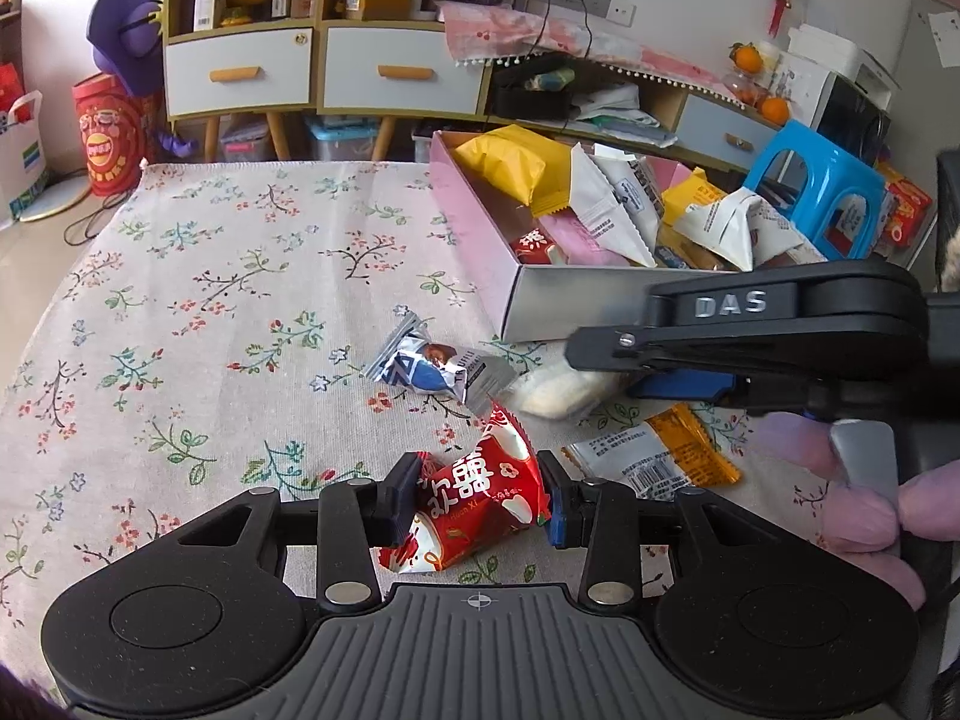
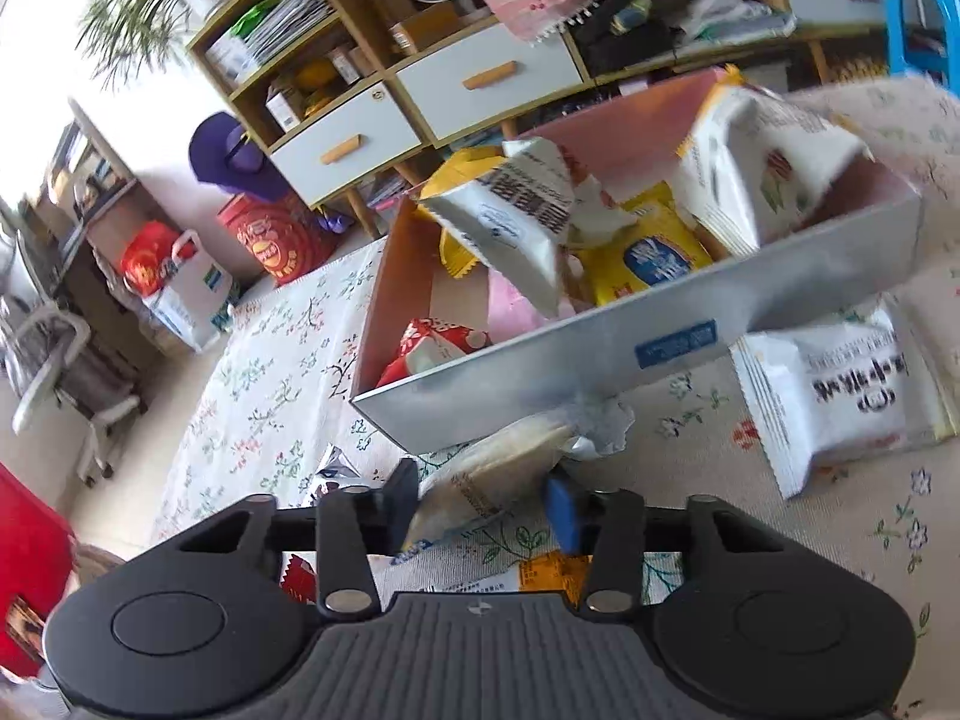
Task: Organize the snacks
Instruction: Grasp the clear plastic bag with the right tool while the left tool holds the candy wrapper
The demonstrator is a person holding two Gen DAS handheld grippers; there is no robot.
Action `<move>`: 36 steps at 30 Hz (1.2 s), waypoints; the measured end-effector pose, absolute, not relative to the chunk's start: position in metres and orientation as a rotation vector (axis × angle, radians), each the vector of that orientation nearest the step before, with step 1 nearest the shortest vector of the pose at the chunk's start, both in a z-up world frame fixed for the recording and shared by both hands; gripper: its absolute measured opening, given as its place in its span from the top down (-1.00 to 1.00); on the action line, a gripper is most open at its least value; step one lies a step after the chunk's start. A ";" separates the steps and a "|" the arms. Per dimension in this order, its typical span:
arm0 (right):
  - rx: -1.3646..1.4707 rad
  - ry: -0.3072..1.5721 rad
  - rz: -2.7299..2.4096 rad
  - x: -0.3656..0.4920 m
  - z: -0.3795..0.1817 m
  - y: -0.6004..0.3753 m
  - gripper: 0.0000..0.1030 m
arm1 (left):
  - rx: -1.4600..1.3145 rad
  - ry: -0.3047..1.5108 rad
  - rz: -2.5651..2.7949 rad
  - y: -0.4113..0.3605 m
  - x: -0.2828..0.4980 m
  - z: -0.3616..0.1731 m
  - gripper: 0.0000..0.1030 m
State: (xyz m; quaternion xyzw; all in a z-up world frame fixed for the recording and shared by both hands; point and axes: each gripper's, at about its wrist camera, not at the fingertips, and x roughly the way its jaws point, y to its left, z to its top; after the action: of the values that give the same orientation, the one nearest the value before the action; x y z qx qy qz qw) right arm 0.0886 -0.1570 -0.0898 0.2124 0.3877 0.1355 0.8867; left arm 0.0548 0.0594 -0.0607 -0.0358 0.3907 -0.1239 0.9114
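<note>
Snack packets, film-wrapped, light, crinkly, slippery; best pinched across the puffed middle. Red packet (image 1: 480, 498): clamped in left claw (image 1: 477, 501), well short of the snack box (image 1: 474, 228). Pale wafer packet (image 2: 492, 474): right claw (image 2: 483, 504) clamped on it, just before the box's silver wall.

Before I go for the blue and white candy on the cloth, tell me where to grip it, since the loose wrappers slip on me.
Take the blue and white candy across its plump middle, not the flat crimped ends, which would likely slide out. It lies flat on the tablecloth, ends pointing up-left and down-right, so come from above with the jaws across its short axis. The left side is bare; the red snack crowds the near end.
</note>
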 end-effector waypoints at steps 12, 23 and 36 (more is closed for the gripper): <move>0.534 0.820 0.282 0.069 -0.076 -0.195 0.87 | -0.133 0.827 -0.262 0.062 0.055 -0.057 0.29; 0.510 0.764 0.279 0.058 -0.052 -0.218 1.00 | -0.136 0.787 -0.255 0.060 0.049 -0.039 0.29; 0.457 0.688 0.316 0.055 -0.020 -0.232 1.00 | -0.159 0.754 -0.281 0.051 0.049 -0.017 0.29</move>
State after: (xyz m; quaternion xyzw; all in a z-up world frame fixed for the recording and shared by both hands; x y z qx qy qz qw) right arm 0.0553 -0.2320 -0.0203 0.2211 0.3328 0.1528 0.9039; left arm 0.0488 0.0511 -0.0166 -0.0774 0.3665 -0.1364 0.9171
